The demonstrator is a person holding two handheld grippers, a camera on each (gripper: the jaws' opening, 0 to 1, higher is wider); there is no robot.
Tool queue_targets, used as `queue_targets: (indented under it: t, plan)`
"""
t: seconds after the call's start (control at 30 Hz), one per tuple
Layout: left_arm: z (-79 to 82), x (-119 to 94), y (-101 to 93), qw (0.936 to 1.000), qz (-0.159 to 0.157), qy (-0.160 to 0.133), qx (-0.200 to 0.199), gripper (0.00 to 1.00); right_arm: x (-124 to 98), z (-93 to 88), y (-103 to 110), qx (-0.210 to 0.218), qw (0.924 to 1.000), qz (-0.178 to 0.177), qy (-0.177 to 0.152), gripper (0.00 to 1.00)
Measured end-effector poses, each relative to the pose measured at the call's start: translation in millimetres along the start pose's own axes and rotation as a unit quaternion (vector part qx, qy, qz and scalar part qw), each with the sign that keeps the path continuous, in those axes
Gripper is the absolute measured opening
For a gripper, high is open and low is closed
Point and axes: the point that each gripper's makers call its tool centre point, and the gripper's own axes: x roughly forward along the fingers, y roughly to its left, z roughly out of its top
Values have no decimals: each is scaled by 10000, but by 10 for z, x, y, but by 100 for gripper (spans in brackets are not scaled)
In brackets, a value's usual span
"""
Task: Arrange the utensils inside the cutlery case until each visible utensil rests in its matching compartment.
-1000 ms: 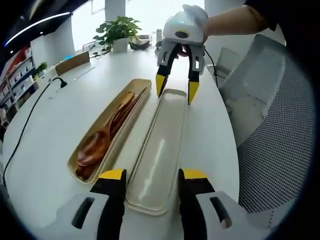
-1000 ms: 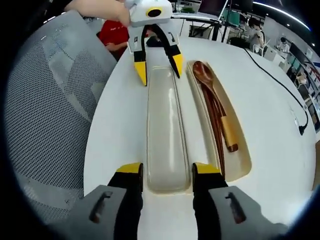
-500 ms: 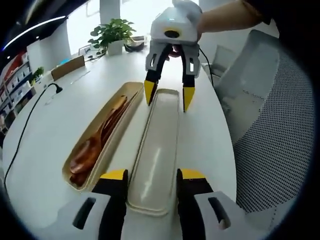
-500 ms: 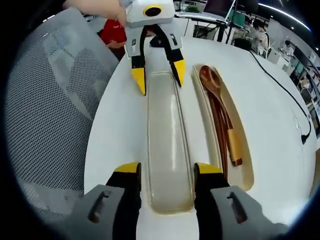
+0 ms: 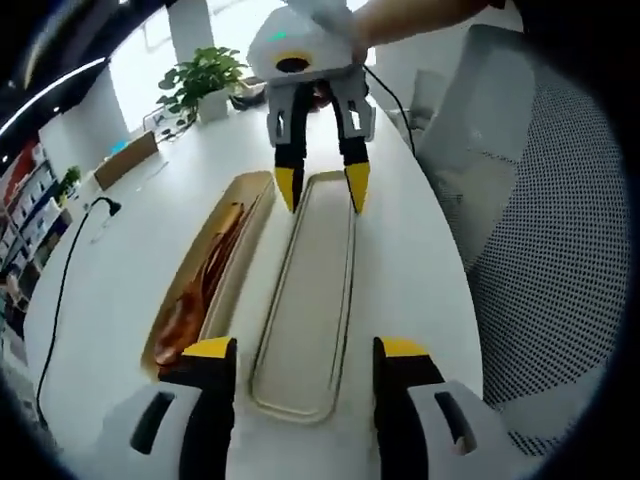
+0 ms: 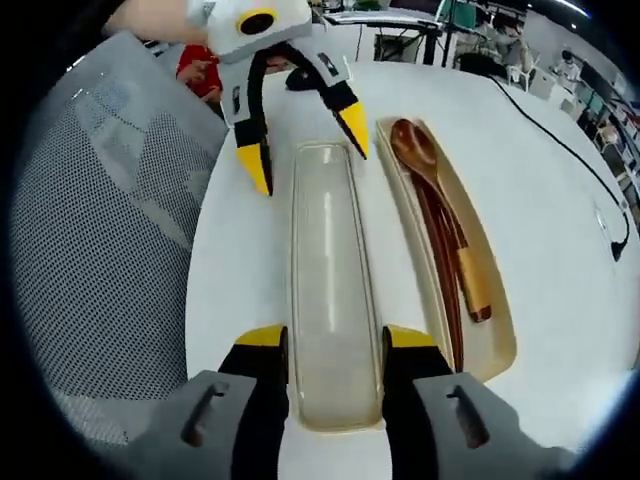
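On white table | lid lengthwise between both tongs | left gripper jaws spread, straddling near end | right gripper spread likewise | case tray with wooden spoon at 2 o'clock of lid, right gripper view.

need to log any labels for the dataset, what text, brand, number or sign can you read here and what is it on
None can be read.
Case lid: plain, no print.
Case tray with the wooden spoon: no marking shows.
Left tool and right tool: yellow tips, no lettering legible.
Shelves in the background: too small and blurred to read.
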Motion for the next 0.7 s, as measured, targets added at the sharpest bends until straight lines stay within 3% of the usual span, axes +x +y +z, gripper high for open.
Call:
queue_targets:
  t: [0.17, 0.27, 0.43, 0.53, 0.6, 0.63, 0.7]
  plan:
    - [18, -2, -30, 9991, 51, 56, 414, 52, -36, -17, 70, 520, 9978, 406, -19, 34]
    - [12, 11, -24, 9965, 83, 185, 816, 46, -63, 0, 149, 1218, 9891, 812, -122, 34]
    - [41, 58, -42, 9930, 80, 266, 1146, 36, -91, -2, 244, 1751, 9772, 1165, -284, 34]
    - [5, 60, -64, 9872, -28, 468, 1522, 27, -103, -29, 325, 1854, 9731, 1339, -267, 34]
    - [-51, 86, -88, 9819, -205, 723, 1736, 15, -82, 1, 289, 1693, 9766, 1256, -425, 35]
    - [28, 106, -28, 9815, 2, 562, 1828, 15, -103, -18, 321, 1832, 9742, 1276, -330, 35]
    - [-8, 104, -58, 9829, -108, 699, 1702, 14, -106, -19, 331, 1790, 9752, 1266, -288, 35]
